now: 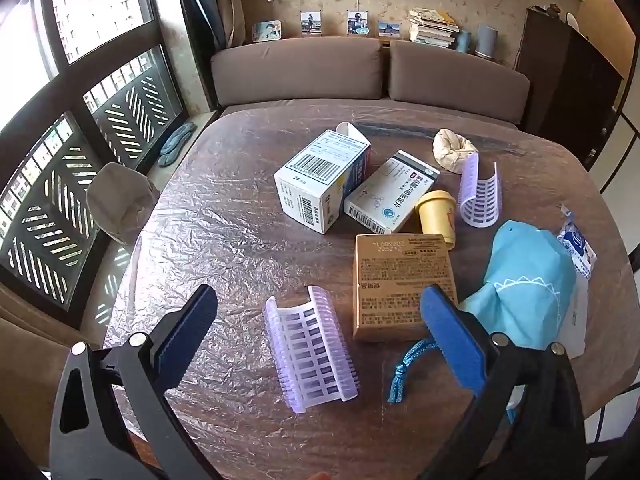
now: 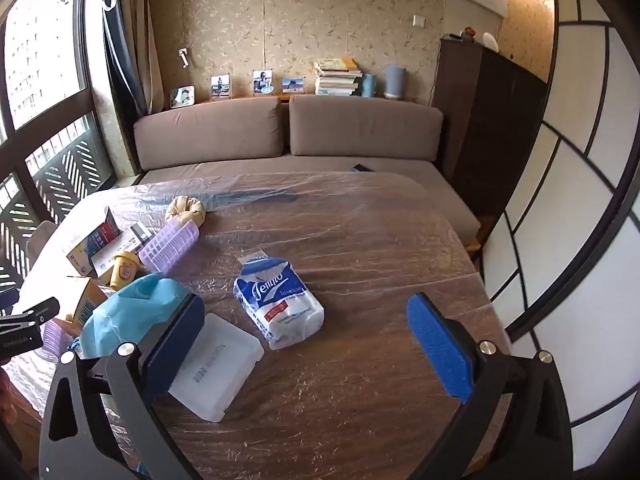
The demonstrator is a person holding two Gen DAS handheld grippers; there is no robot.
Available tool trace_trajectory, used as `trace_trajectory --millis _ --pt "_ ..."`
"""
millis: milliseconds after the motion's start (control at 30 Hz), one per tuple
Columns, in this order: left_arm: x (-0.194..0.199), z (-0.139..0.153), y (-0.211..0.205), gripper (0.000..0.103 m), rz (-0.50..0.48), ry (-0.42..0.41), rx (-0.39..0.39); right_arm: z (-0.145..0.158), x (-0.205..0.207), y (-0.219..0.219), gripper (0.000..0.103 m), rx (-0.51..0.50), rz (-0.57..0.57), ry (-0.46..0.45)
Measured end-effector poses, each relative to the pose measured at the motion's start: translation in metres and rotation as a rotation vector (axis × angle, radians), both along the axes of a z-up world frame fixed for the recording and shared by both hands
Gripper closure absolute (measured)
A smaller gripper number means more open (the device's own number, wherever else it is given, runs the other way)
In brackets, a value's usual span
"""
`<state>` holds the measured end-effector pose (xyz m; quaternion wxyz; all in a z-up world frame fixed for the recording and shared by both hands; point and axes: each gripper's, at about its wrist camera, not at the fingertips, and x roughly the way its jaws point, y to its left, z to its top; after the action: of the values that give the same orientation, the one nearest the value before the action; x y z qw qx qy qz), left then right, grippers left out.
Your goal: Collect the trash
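Observation:
On a plastic-covered wooden table [image 1: 224,240] lie two white medicine boxes [image 1: 322,178] [image 1: 390,192], a tan box [image 1: 402,286], a yellow cup [image 1: 436,216], a crumpled beige wad [image 1: 454,150] and two purple hair rollers [image 1: 310,348] [image 1: 480,190]. My left gripper [image 1: 320,328] hangs open above the near roller, touching nothing. A teal cloth bag [image 1: 528,280] lies right of it. In the right wrist view a blue-and-white tissue pack [image 2: 278,306] and a translucent white case [image 2: 214,368] lie ahead of my right gripper [image 2: 306,332], which stands open and holds nothing.
A brown sofa [image 2: 288,136] runs behind the table, with books and photos on the ledge above. A window with a dark grille [image 1: 80,160] is at left, and a grey chair back [image 1: 120,200] stands by the table's left edge. A dark cabinet [image 2: 492,120] stands at right.

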<state>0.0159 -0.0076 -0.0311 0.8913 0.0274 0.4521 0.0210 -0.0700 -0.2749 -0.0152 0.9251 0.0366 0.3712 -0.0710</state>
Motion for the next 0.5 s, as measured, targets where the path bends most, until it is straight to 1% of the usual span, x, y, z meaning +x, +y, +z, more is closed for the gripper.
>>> trace_trajectory --millis 133,167,300,433,500 --pt "0.006 -0.002 0.001 0.001 0.036 -0.009 0.003 -0.01 0.011 -0.011 0.004 -0.02 0.032 0.017" --pt "0.003 0.001 0.009 0.001 0.031 -0.012 0.001 -0.012 0.014 -0.012 0.004 -0.024 0.043 0.02" --pt "0.011 -0.005 0.007 0.001 0.036 -0.029 0.015 -0.025 0.028 -0.017 0.004 -0.027 0.094 0.037" --pt "0.018 -0.007 0.013 0.001 0.042 -0.033 -0.025 -0.039 0.042 -0.029 0.004 -0.003 0.106 0.058" --pt "0.02 -0.002 0.016 0.001 0.037 -0.045 -0.049 -0.042 0.047 -0.033 0.004 0.01 0.111 0.06"
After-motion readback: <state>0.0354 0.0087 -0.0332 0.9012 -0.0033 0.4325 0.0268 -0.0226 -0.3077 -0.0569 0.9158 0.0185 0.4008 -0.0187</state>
